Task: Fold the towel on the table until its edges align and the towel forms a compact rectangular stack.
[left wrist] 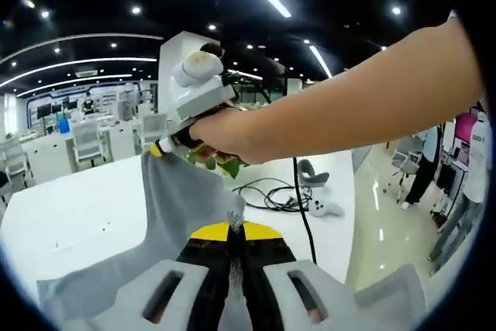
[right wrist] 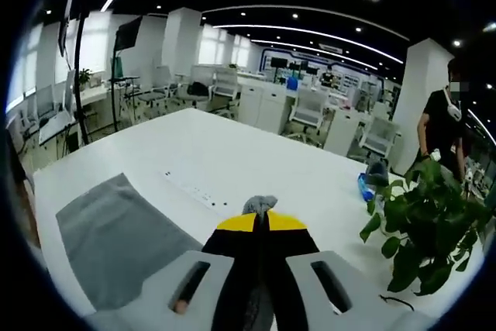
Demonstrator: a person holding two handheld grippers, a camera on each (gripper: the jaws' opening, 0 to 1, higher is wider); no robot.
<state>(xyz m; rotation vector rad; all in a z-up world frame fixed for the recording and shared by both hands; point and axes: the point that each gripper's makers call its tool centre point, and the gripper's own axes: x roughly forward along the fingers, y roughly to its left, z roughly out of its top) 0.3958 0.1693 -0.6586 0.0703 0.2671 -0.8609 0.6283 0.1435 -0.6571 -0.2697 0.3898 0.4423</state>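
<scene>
Above the white table (right wrist: 256, 153) both grippers hang lifted, each clenched on a corner of the grey towel (left wrist: 182, 207) — the left gripper (left wrist: 232, 226) pinching cloth at its tips, the right gripper (right wrist: 261, 215) likewise. Its free end lies on the table's near edge. Light, limp cloth like this will likely sag and slip — corners make the surest hold. A potted plant (right wrist: 418, 222) stands at the right; its pot is hidden.

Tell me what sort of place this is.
Likely an open-plan office or lab: long white table, rows of desks with office chairs, black ceiling with strip lights, and a potted plant.
</scene>
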